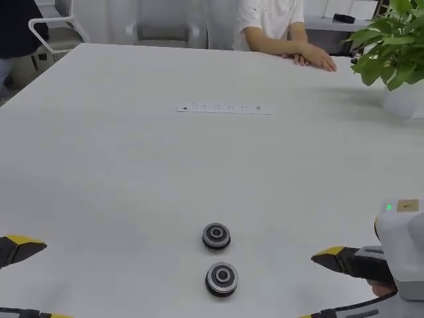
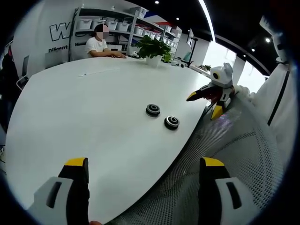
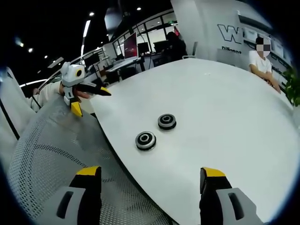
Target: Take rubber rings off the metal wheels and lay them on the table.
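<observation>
2 metal wheels (image 1: 216, 236), rubber rings (image 1: 208, 279) on them, sit at lower centre of tabletop (image 1: 132, 165). Left claw (image 1: 30, 278) and right claw (image 1: 321, 285) spread wide, flanking them, probably poised for 1st grip.

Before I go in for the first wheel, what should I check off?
1. The left gripper open and empty: ok.
2. The right gripper open and empty: ok.
3. The near wheel and far wheel lying flat, apart: ok.
4. A dark rubber ring around each wheel: ok.
5. Bare table beside the wheels for laying rings: ok.
6. How tightly the rings sit: cannot tell.
</observation>
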Action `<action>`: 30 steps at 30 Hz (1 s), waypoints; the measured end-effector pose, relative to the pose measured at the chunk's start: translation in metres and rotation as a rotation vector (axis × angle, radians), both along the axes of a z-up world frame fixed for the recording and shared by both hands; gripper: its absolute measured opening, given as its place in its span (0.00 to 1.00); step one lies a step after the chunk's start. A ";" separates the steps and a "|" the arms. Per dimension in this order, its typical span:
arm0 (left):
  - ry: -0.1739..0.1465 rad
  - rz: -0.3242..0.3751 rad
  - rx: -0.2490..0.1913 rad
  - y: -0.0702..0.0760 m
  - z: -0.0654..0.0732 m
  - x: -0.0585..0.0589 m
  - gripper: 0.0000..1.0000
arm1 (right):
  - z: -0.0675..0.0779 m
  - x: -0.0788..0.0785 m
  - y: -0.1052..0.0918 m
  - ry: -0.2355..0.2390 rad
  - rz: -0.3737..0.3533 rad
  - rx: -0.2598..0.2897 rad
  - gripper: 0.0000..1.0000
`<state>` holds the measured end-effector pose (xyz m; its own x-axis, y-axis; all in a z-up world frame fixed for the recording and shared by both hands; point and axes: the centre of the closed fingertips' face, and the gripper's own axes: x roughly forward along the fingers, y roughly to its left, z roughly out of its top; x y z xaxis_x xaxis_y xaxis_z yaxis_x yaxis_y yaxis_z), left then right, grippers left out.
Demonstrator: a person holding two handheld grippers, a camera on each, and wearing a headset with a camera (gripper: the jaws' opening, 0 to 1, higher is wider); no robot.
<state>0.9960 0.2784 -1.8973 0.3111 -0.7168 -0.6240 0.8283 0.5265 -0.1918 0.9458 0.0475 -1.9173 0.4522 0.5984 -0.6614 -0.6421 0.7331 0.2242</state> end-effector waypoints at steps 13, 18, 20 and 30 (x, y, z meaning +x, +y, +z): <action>0.011 0.001 0.020 0.003 -0.004 0.000 0.95 | 0.000 -0.001 -0.001 0.012 -0.012 0.019 0.83; 0.014 -0.006 0.023 0.002 -0.005 -0.002 0.93 | -0.001 -0.002 -0.002 0.014 -0.021 0.018 0.80; 0.017 -0.010 0.029 0.002 -0.006 -0.003 0.93 | -0.002 -0.004 -0.002 0.019 -0.022 0.022 0.79; -0.013 -0.046 0.036 -0.001 -0.003 -0.005 0.92 | 0.001 -0.002 -0.003 -0.005 -0.021 0.022 0.80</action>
